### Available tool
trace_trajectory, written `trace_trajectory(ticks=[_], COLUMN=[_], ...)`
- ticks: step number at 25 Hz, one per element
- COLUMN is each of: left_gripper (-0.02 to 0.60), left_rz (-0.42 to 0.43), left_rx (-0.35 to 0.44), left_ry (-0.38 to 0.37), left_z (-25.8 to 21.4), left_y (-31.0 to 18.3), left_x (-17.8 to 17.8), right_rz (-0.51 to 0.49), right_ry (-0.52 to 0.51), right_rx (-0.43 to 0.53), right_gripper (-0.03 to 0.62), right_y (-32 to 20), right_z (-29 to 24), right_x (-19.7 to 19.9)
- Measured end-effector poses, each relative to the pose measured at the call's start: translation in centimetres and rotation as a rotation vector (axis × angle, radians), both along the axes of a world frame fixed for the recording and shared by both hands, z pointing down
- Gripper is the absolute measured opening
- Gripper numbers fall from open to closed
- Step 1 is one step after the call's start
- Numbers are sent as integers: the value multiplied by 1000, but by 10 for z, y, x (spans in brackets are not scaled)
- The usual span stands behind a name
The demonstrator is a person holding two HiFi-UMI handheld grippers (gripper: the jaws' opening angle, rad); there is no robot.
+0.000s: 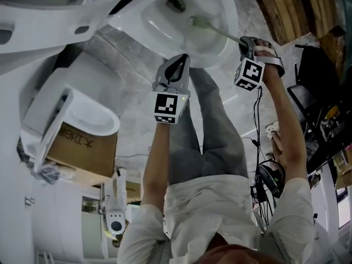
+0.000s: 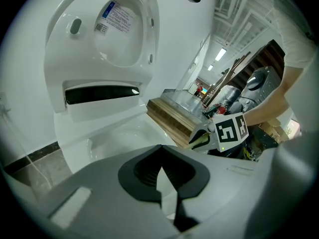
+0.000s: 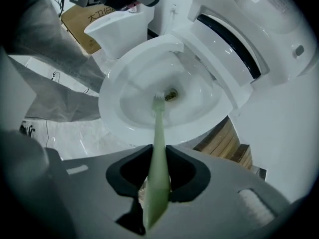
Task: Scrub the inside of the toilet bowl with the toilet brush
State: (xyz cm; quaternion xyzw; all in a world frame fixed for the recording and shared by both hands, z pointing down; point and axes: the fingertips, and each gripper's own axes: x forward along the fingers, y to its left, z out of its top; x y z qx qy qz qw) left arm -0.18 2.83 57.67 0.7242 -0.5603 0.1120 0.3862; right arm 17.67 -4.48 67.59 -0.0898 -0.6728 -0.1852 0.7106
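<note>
So, we've got right gripper (image 3: pixel 157 180) clamped on handle of pale green toilet brush (image 3: pixel 158 128), near its end. Left gripper (image 2: pixel 162 183) has jaws almost together, nothing between them, and we hold it near front edge of toilet bowl (image 3: pixel 115 114). Brush head sits down inside bowl, on white basin right beside drain hole (image 3: pixel 171 94). Beyond, we see lid (image 3: pixel 271 19) tipped up.

- Cardboard box (image 1: pixel 82 147), printed characters on its side, on the floor at left in the head view.
- Second white ceramic fixture (image 1: pixel 91 111) directly against the box; whether it rests on it, cannot tell.
- Crumpled clear plastic (image 1: pixel 48 172) at the box's lower corner.
- Grey marbled floor (image 1: pixel 129 65).
- Stacked wooden boards (image 3: pixel 227 144).
- Black cables (image 1: pixel 256 120) trailing over the floor at right; black headphones (image 1: pixel 268 176) near them.
</note>
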Motion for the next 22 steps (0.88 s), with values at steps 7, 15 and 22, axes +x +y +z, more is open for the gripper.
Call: trace_trajectory(ticks=[7, 15, 22], left_gripper=[18, 18, 18], left_rz=[-15, -25, -30], left_rx=[-4, -6, -5], left_ry=[1, 5, 7], left_z=[1, 0, -1], left_y=[-5, -9, -11], left_x=[-7, -15, -20], right_rz=[-82, -119, -81], right_ry=[11, 3, 9], right_rx=[59, 127, 157], right_gripper=[87, 87, 87], right_y=[-29, -61, -82], right_z=[4, 5, 4], right_x=[-15, -39, -51])
